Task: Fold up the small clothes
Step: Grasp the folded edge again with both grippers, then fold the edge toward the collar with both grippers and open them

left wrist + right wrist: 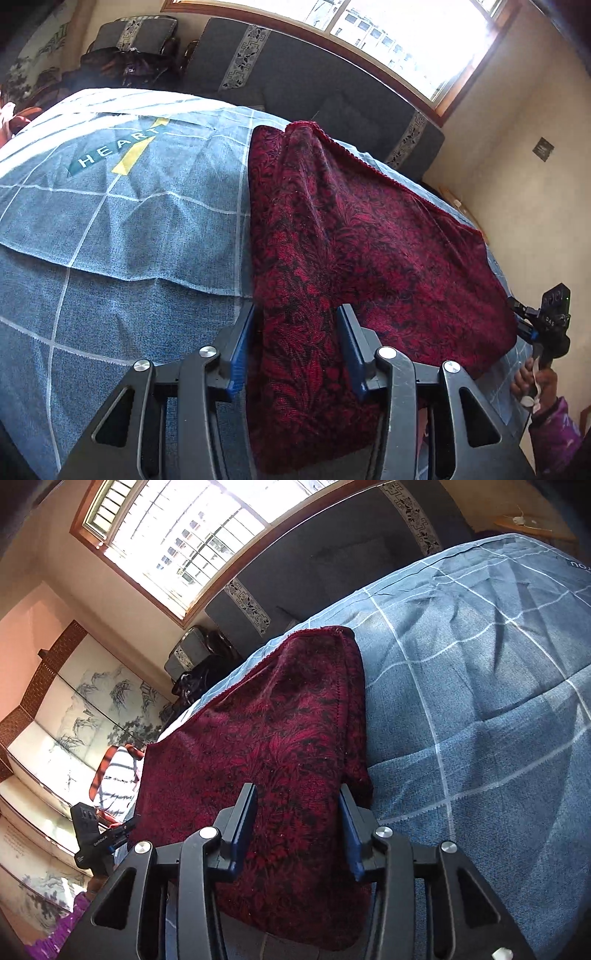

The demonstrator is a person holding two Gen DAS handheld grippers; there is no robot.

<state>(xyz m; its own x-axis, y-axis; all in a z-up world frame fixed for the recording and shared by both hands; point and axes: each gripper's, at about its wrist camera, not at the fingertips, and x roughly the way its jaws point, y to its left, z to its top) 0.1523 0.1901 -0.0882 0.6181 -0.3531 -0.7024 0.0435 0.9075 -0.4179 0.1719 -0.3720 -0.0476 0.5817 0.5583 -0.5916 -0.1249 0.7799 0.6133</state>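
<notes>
Left claw (pixel 297 339) and right claw (pixel 297 818) are held agape, each straddling a near corner of the red patterned garment (pixel 369 240), nothing pinched. Garment lies spread on the blue checked bedspread (pixel 129 229). Risk judged: bedspread may be caught along with the knit, dragging both.

**What surrounds your work**

Under and ahead of your left gripper you have a blue checked bedsheet (pixel 122 229) with white grid lines; a "HEART" logo (pixel 118 147) sits far ahead to the left. Beyond the sheet you see a dark grey sofa (pixel 325 85) with patterned white bands, under a wood-framed window (pixel 177 542). Left of your right gripper, a folding screen (pixel 74 716) painted with ink landscapes lines the wall.
</notes>
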